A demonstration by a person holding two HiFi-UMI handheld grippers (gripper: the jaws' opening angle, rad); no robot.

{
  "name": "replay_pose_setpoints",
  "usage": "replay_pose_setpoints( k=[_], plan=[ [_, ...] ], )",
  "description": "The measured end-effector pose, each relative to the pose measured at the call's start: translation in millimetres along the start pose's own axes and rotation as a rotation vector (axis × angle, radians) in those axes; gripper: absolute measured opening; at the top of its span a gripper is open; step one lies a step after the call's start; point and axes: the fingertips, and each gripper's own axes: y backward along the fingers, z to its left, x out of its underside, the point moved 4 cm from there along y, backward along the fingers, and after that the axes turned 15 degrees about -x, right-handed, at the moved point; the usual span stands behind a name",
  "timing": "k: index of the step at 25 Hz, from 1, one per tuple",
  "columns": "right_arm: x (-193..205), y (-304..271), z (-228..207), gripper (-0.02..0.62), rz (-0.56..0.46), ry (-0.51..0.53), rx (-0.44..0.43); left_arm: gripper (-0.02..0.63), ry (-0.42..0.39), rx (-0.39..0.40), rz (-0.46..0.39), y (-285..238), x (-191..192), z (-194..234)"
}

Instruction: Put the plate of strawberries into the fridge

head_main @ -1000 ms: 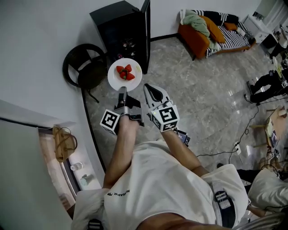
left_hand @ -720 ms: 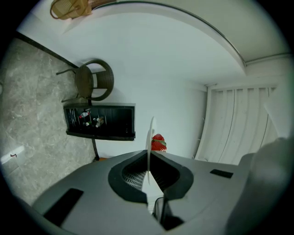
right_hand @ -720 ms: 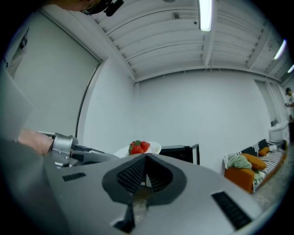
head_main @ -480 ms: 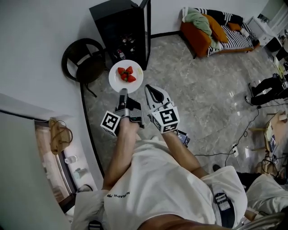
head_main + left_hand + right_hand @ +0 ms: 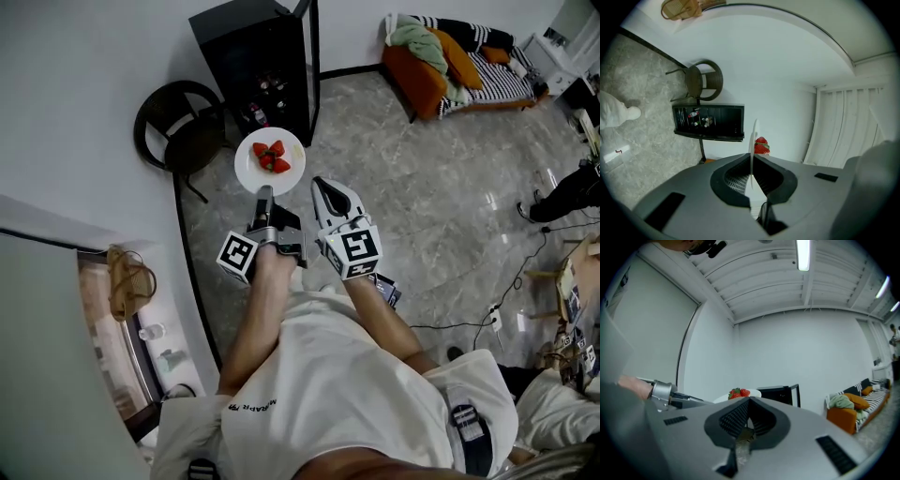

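Observation:
A white plate [image 5: 270, 161] carrying a few red strawberries [image 5: 272, 156] is held level in the air in front of the black fridge [image 5: 251, 54], whose door [image 5: 310, 66] stands open. My left gripper [image 5: 264, 193] is shut on the plate's near rim. In the left gripper view the plate [image 5: 753, 140] runs edge-on between the jaws of the left gripper [image 5: 752, 161], with the strawberries [image 5: 761, 146] beyond and the fridge [image 5: 708, 123] further off. My right gripper [image 5: 324, 186] hangs just right of the plate, shut and empty. The right gripper view shows the plate [image 5: 740, 393] past that gripper's tips [image 5: 748, 401].
A dark round chair [image 5: 178, 131] stands left of the fridge against the wall. An orange sofa [image 5: 441, 61] with clothes on it is at the far right. Grey marble floor [image 5: 422, 206] lies between. Bottles sit on the fridge shelves [image 5: 267, 94].
The plate and both grippers have drifted slightly right and lower in the head view. The left gripper's hold on the plate is the same.

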Motion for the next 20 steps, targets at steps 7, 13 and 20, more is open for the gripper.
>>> replay_pose_setpoints(
  k=[7,13,20],
  plan=[
    [3,-11,-4,0.012,-0.008,0.021,-0.023,0.011,0.008,0.026,-0.014,-11,-5,1],
    [0,-38,-19,0.012,-0.016,0.042,-0.035,0.011,0.016,0.045,-0.031,-38,-21,-5],
    [5,-104,-55,0.012,0.003,0.042,-0.044,0.011,0.020,0.020,-0.030,-111,-52,-16]
  ],
)
